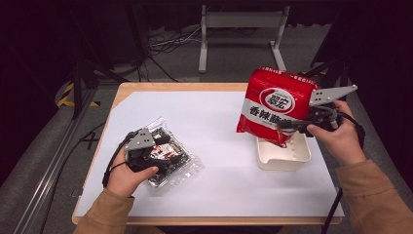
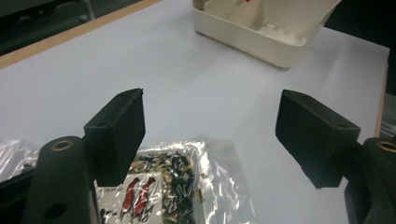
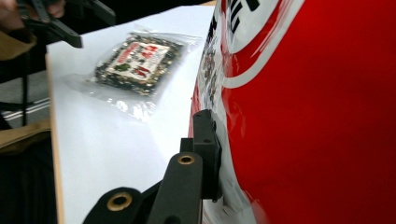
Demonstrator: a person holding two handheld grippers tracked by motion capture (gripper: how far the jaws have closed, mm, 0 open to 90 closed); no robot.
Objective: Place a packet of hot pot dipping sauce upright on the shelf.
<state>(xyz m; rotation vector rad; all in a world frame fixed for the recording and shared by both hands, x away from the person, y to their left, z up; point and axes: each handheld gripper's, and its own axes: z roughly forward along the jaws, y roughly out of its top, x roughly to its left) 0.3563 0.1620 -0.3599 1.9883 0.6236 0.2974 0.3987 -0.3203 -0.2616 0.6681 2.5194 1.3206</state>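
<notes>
Fingers on my left gripper are spread wide, released, hovering over the clear snack packet, which lies flat on the white table sheet near the left edge. Right gripper is clamped on the lower edge of the red noodle bag. I've got the bag roughly upright, long axis near vertical, top leaning away and right, hanging over the cream tray.
</notes>
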